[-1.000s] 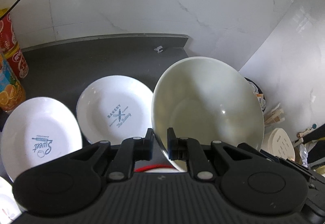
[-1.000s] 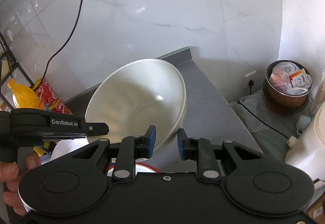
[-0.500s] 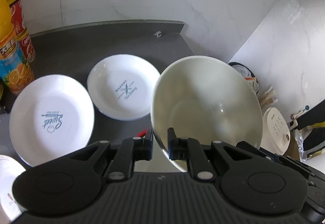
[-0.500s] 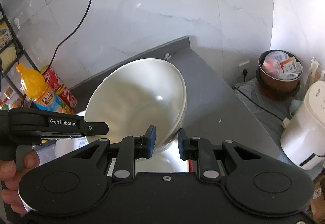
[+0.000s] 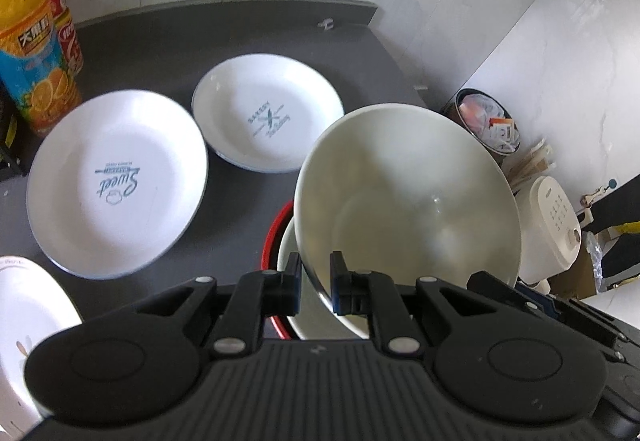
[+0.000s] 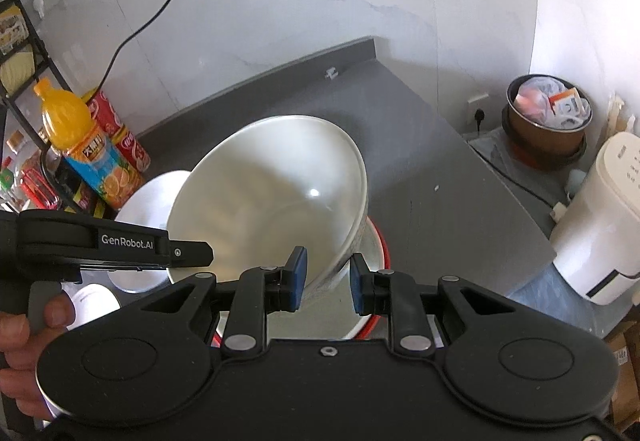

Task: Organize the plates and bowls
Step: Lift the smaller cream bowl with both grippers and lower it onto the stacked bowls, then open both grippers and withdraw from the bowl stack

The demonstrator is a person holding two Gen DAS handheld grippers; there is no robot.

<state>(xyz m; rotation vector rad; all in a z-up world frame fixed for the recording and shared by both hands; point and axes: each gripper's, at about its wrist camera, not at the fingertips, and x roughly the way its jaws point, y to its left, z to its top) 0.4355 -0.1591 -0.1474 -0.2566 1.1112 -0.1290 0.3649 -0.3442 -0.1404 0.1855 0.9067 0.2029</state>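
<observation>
- The left gripper pinches the near rim of the cream bowl between its two pads, holding it tilted above the counter.
- The right gripper straddles the same bowl's rim; its left pad touches the inside, the right pad stands just clear of the wall.
- Right under the held bowl sits a red-rimmed bowl on the counter.
- Further out lie two white printed plates, the "Sweet" plate and the "Bakery" plate, nearly touching; a third plate's edge shows at the near left.
- An orange juice bottle and red cans stand at the counter's left edge.
- Off the counter's right side: a bin and a white appliance.
</observation>
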